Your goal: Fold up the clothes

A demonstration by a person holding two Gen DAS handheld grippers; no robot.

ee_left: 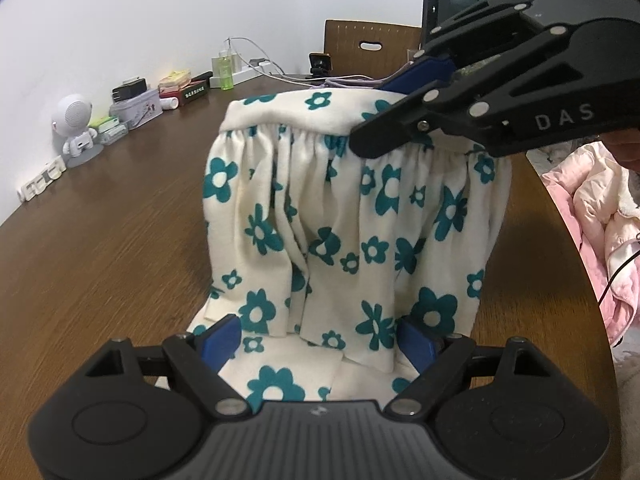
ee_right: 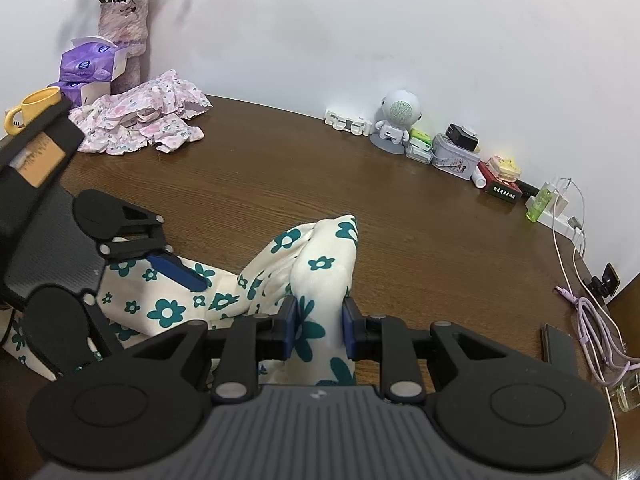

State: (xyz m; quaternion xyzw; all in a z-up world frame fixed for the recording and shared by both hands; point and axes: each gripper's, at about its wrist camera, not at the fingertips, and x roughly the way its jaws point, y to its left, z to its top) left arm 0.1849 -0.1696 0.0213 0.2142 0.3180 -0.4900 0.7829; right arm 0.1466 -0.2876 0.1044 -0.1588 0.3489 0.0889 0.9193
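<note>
Claws come first: you have two, one in each hand. Your right claw (ee_right: 318, 330) is clamped on a bunched bit of the skirt (ee_right: 320, 272), with a blue pad (ee_right: 289, 330) pressed on each side of the cloth. You see it from the left camera too, up at the top, pinching the gathered waist edge (ee_left: 280, 120). That grip holds the skirt up so it hangs like a curtain, and I think that is so you can lay it over neatly.

Your left claw (ee_left: 318, 342) is low, at the bottom hem. Its fingers stand wide apart, with cloth lying between them. It is not squeezing anything, as far as I can see. My guess is it sits there ready to take the hem.

The skirt is white with teal flowers. Part of it hangs in the air and part rests on the brown tabletop (ee_left: 100, 240). There is one skirt.

Farther out, one more piece of clothing, pink and crumpled (ee_right: 140, 120), lies in the far corner of the tabletop. Whether it waits for folding, I cannot tell. By the wall stand one little white robot toy (ee_right: 396, 124), one tin (ee_right: 454, 158), one yellow mug (ee_right: 34, 108) and one vase (ee_right: 124, 40) of flowers.
</note>
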